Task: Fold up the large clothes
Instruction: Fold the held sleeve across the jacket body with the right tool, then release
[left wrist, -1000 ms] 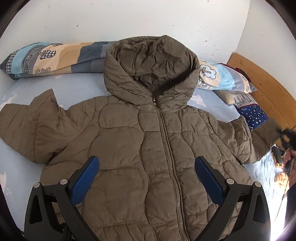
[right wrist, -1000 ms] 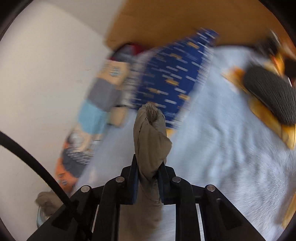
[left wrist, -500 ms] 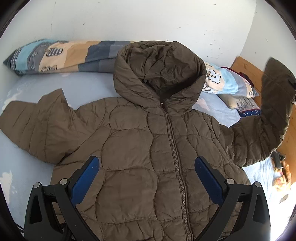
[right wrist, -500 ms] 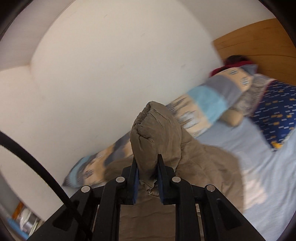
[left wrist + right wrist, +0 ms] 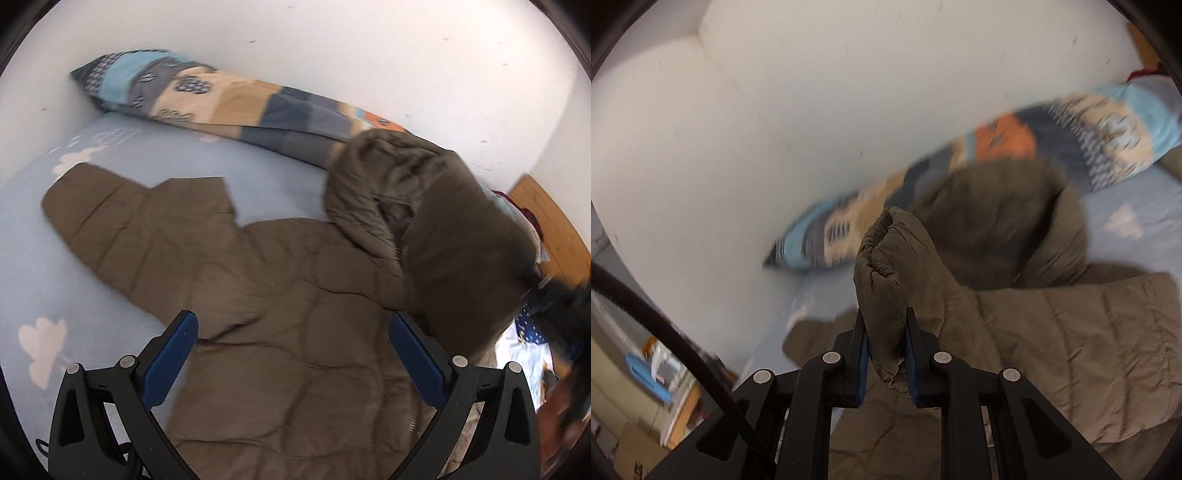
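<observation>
Brown puffer jacket (image 5: 280,295) is spread out on a bed (image 5: 37,258) with a pale blue cloud-print sheet, white wall (image 5: 332,55) behind, patchwork pillow (image 5: 236,103) along it. Right gripper (image 5: 886,354) is pinching the sleeve cuff (image 5: 886,266) tight, held up over the jacket. Left gripper (image 5: 291,354) hangs wide open above the hem, holding nothing.

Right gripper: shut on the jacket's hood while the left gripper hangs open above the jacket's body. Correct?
Not quite. The right gripper is shut on the sleeve cuff, not the hood, as the right wrist view shows. The left gripper is indeed open above the jacket.
</observation>
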A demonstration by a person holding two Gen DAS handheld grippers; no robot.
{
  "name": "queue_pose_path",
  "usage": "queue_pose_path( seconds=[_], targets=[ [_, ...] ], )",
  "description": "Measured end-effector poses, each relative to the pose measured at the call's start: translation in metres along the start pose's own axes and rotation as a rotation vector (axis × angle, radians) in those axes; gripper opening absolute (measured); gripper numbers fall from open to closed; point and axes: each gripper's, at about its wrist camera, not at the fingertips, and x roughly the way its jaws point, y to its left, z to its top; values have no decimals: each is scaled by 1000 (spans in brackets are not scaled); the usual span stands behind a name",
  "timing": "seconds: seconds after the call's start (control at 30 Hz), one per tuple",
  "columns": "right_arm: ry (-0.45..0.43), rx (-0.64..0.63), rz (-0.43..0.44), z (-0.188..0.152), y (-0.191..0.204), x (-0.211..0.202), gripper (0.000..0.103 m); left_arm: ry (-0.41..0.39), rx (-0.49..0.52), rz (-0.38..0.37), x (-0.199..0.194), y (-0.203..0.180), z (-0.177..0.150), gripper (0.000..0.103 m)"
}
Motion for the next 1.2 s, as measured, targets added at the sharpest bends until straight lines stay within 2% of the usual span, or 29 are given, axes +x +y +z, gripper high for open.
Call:
queue_pose_path(
  seconds=[0.07,0.1,0.17,0.3,0.37,0.4,0.47,0.57,0.63,0.73,0.8,0.9,1.0,1.03,1.07,1.13,1.2],
  targets=[
    [52,-5,-18,-15,-1,33,18,5,-20,41,1,11,1,103],
    [121,15,-34,-21,-3,47,18,8,-32,48,3,15,1,103],
    [176,7,-54,-38,-6,75,18,20,-50,66,5,22,0,103],
    [270,5,-76,-71,-9,112,18,33,-54,70,9,25,-1,103],
    [318,-1,-77,-84,-8,125,21,36,-46,63,13,22,-1,103],
    [338,10,-71,-90,-8,124,24,39,-42,59,15,21,-1,103],
    [366,28,-39,-97,-6,120,36,44,-29,45,17,17,-3,103],
    [339,39,13,-89,1,92,40,47,-12,16,20,8,-4,103],
    [289,47,3,-75,1,69,41,50,13,-2,21,-1,-6,103],
    [184,92,-101,-49,-26,25,41,12,87,-26,14,-22,-11,103],
    [133,161,-135,-34,-60,-7,41,-10,120,-55,8,-31,-9,103],
    [72,213,-282,-21,-98,-46,40,-15,163,-107,6,-44,-13,103],
    [92,206,-509,-24,-143,-62,28,99,171,-141,30,-49,-24,103],
    [105,215,-554,-28,-156,-63,22,121,170,-140,36,-49,-28,103],
    [130,239,-576,-35,-171,-63,18,155,175,-129,48,-49,-33,103],
    [190,306,-577,-49,-195,-56,16,223,194,-37,69,-47,-45,103],
    [214,313,-584,-57,-202,-46,16,301,206,28,90,-43,-55,103]
  ],
)
